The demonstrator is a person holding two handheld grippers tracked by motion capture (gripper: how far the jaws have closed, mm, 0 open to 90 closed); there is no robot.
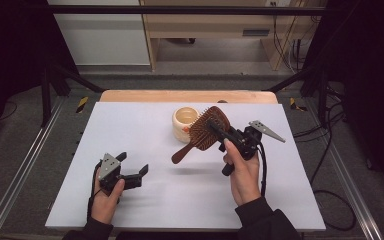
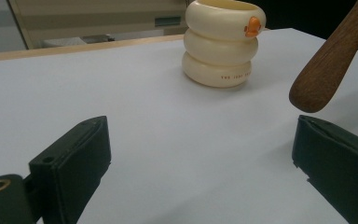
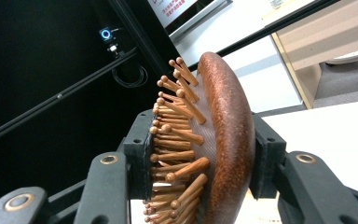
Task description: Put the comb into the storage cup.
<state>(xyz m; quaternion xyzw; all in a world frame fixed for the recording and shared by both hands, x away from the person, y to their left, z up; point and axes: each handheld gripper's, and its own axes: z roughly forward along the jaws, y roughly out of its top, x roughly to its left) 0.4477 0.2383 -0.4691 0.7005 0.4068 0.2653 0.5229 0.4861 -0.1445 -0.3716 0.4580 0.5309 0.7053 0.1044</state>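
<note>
A white tabletop [image 1: 145,125] carries a cream ringed cup [image 1: 184,123] near its far edge

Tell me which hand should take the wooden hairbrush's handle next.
Left. The left gripper has open, empty jaws, and the round wooden hairbrush's handle end hangs just beyond them in its view. The right gripper is already clamped on the brush head.

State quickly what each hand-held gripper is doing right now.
Left hand-held gripper: open, holding nothing.
Right hand-held gripper: closed on the wooden hairbrush.
</note>
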